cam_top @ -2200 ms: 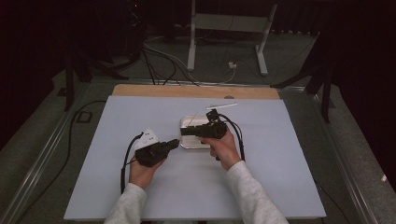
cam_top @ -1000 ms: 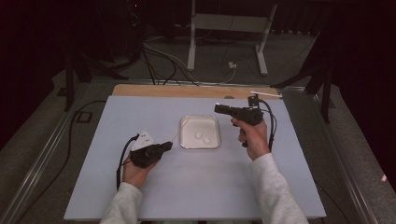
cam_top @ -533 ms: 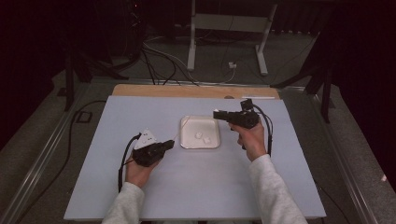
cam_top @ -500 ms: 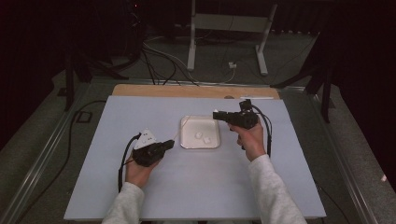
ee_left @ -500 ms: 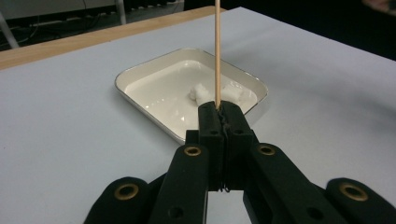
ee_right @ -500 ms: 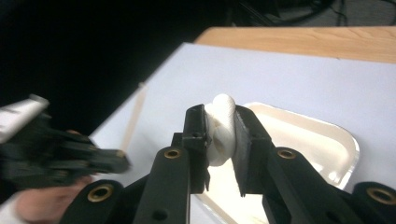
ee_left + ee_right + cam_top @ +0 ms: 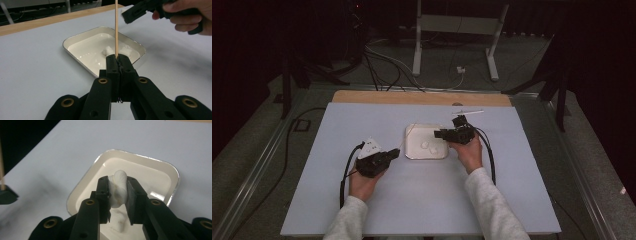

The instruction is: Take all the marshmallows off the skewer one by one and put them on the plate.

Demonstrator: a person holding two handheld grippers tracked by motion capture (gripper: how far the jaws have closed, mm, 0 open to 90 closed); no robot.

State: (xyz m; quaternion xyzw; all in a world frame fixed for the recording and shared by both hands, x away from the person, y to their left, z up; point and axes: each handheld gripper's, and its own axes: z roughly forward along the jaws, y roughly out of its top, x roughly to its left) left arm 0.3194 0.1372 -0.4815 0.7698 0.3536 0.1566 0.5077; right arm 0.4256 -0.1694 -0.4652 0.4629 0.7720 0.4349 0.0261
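Left gripper [image 7: 117, 61]: jaws pressed together on a thin wooden skewer [image 7: 116, 27], which stands upright from between the pads and runs out of the top of the left gripper view. In the high view this gripper [image 7: 393, 154] rests low over the table, just left of the tray.

Right gripper [image 7: 117, 191]: jaws narrow, the pads pressing on a white marshmallow [image 7: 118, 187] held between them; the jaws have just been opening a little, with the piece between them. In the high view the gripper [image 7: 438, 134] hangs over the right edge of the tray, its jaws pointing toward the left gripper.

White tray [image 7: 160, 167]: shallow, rounded corners, directly beneath and beyond the right jaws; just ahead of the left jaws [image 7: 75, 41] in the left gripper view.

Loose marshmallow pieces [image 7: 108, 50]: lying in the tray, behind the skewer as seen along the left jaws; two white lumps [image 7: 425, 145] in the high view, between the two grippers.

Table [image 7: 422, 200]: pale sheet under both grippers, with a wooden strip [image 7: 412, 97] along its far edge.
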